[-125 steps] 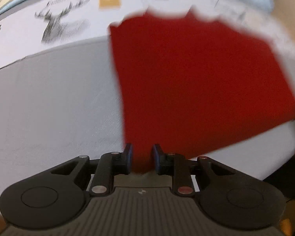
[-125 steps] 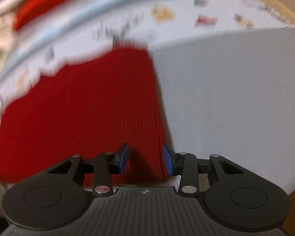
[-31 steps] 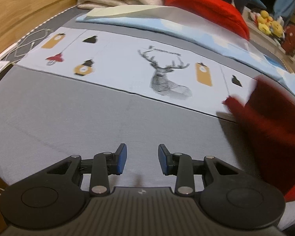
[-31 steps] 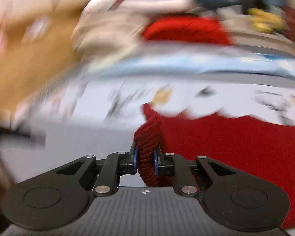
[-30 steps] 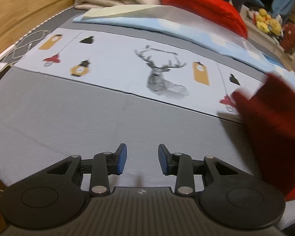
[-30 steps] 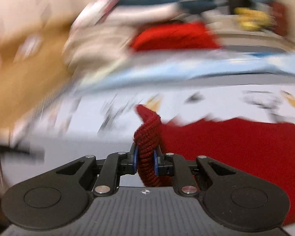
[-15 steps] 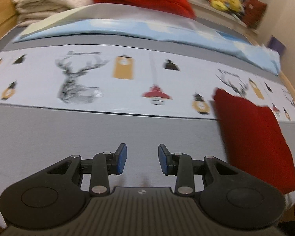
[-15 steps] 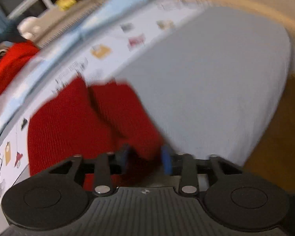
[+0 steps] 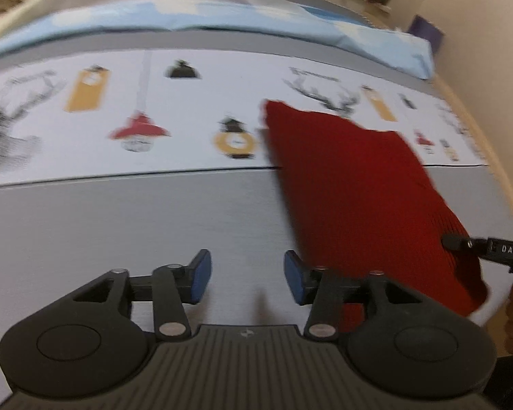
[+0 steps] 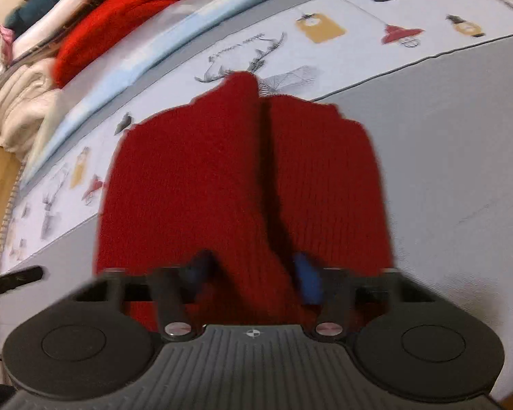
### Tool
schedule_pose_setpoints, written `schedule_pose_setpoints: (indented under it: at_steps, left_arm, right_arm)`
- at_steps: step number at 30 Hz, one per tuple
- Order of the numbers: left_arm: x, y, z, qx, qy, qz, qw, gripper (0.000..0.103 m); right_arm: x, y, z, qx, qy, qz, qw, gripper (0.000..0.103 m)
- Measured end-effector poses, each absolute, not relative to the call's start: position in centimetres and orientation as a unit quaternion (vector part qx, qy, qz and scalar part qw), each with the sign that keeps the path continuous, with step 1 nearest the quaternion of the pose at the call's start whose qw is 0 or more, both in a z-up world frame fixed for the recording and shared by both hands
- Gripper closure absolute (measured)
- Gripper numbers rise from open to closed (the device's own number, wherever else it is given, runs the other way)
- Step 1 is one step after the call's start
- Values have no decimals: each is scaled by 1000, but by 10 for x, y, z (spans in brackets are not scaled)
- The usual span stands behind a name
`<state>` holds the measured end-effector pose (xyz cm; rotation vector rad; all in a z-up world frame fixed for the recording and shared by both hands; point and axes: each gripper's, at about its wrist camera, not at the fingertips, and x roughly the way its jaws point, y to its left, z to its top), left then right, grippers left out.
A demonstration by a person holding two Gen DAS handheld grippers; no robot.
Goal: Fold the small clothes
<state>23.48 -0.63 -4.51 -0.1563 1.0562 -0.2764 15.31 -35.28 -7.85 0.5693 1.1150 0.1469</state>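
Left wrist: right gripper (image 9: pixel 449 241) housing reads "DAS".

We read only one text for certain: the white letters "DAS" on the black body of the right gripper (image 9: pixel 511 250), seen at the right edge of the left wrist view. On the printed sheet (image 10: pixel 359 10) a line of script arcs over a deer's antlers, but we cannot make out its letters.
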Motion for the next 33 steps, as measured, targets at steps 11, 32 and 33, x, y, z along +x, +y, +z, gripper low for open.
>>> schedule_pose_setpoints:
  at_steps: [11, 32, 33]
  left_arm:
    - [264, -56, -87, -201, 527, -183, 805, 21]
    - [277, -69, -119, -275, 532, -188, 778, 41]
    - [276, -67, -114, -271, 529, -192, 781, 43]
  right_arm:
    - [142, -372, -86, 235, 548, 55, 801, 59]
    - [150, -412, -128, 347, 566, -55, 746, 69]
    - [151, -410, -127, 343, 563, -60, 750, 73]
